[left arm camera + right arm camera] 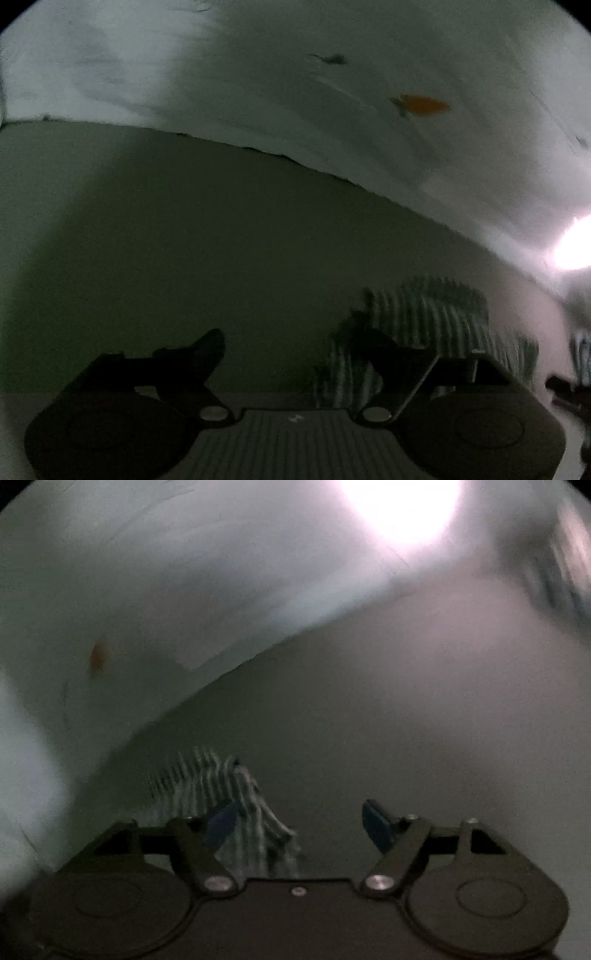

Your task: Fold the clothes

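Observation:
Both views are dark and blurred. In the left wrist view my left gripper (290,343) stands open, its dark fingers far apart over a dull grey-green surface (221,240). A striped green-and-white garment (424,314) lies bunched behind the right finger and reaches a little into the gap; neither pad presses on it. The right wrist view has my right gripper (299,825) open as well, blue pads (376,829) wide apart. The same striped garment (207,775) lies crumpled by the left finger, loose.
A large white cloth (332,129) with a small orange mark (421,104) covers the far side, its edge crossing the surface diagonally; the right wrist view has it at the upper left (147,609). Strong glare (402,509) washes out one spot. A dark shape (565,387) sits at the right edge.

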`<state>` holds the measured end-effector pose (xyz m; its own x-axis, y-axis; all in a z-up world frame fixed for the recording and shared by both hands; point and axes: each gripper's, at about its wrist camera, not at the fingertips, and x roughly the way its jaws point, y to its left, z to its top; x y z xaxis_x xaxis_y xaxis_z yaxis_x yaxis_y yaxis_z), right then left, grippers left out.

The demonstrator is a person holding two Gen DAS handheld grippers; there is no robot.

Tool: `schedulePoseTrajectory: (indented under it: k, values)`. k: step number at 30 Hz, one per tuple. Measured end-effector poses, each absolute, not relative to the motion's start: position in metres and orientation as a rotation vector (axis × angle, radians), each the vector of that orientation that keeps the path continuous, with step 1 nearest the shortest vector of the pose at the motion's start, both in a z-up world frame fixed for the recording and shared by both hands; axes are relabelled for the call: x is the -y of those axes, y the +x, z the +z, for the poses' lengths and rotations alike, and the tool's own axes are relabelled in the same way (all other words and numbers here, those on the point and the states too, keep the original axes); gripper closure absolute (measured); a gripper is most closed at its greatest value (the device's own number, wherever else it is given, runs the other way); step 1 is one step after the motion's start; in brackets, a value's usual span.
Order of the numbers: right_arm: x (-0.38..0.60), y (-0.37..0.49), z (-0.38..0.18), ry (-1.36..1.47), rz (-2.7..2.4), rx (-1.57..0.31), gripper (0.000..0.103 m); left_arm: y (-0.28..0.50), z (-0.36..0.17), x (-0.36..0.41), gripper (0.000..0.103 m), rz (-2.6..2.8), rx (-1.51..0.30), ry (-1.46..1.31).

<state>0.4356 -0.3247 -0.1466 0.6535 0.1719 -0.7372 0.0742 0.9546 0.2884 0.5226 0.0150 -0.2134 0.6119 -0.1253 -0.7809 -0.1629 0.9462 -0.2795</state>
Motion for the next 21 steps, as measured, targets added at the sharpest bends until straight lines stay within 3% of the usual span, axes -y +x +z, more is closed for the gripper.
schedulePoseTrajectory:
  k: [3,11,16,21]
  values:
    - [0.310,0.422,-0.148,0.215,0.158,-0.834,0.019,0.510,-0.220,-0.006,0.011,-0.055,-0.931,-0.344]
    - [0.306,0.437,-0.177,0.321,0.217,-0.898,0.018,0.504,-0.242,-0.001,0.005,-0.130,-0.987,-0.441]
    - [0.322,0.440,-0.191,0.488,0.272,-0.939,0.018,0.508,-0.257,0.006,0.000,-0.220,-1.017,-0.504]
    - [0.319,0.447,-0.221,0.840,0.376,-0.964,0.016,0.503,-0.259,0.020,0.001,-0.273,-0.993,-0.517]
